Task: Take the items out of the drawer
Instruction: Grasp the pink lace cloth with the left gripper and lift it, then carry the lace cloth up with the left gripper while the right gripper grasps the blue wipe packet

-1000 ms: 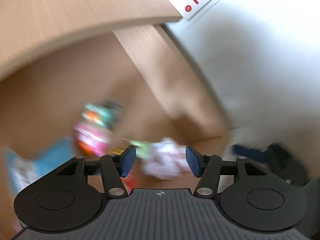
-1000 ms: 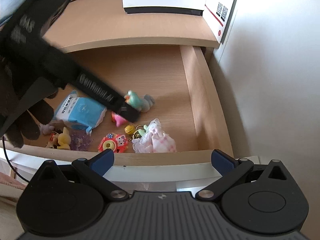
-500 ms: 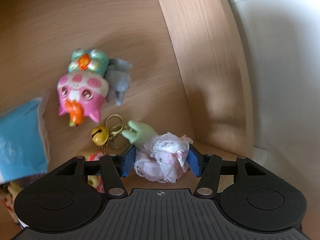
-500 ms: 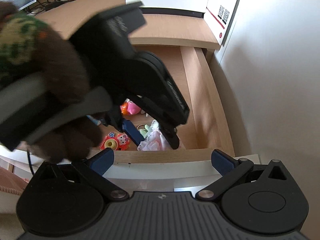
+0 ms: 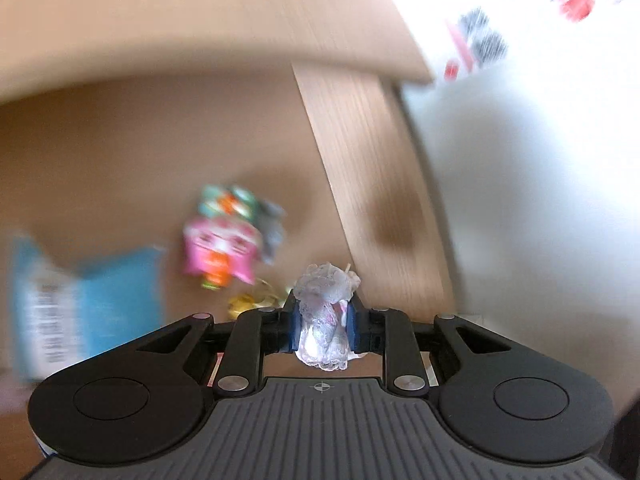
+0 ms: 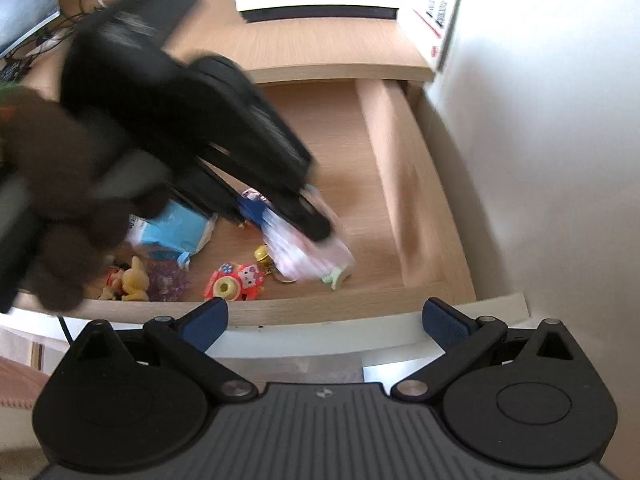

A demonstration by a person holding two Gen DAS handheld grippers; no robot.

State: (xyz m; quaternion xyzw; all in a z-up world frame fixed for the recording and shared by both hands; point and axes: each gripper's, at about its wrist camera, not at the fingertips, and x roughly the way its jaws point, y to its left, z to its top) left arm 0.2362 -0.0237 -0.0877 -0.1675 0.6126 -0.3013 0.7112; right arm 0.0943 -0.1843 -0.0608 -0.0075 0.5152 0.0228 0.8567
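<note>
White lace bunches between the blue pads of the left gripper [image 5: 322, 327], clamped on the frilly doll keychain [image 5: 325, 312] and holding it just above the drawer [image 6: 400, 184] floor, while the right gripper [image 6: 325, 320] waits wide open at the front edge.

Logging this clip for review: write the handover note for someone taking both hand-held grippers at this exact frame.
Left hand-held gripper: shut on the lace-dressed doll keychain, over the open drawer; view blurred.
Right hand-held gripper: open, empty, in front of the drawer's front edge.
In the drawer: blue packet, pink cat toy, red-pink toy, yellow figure, gold bell.
Done: doll gripped.
Left: carry it out, set it down, then fetch the others.
</note>
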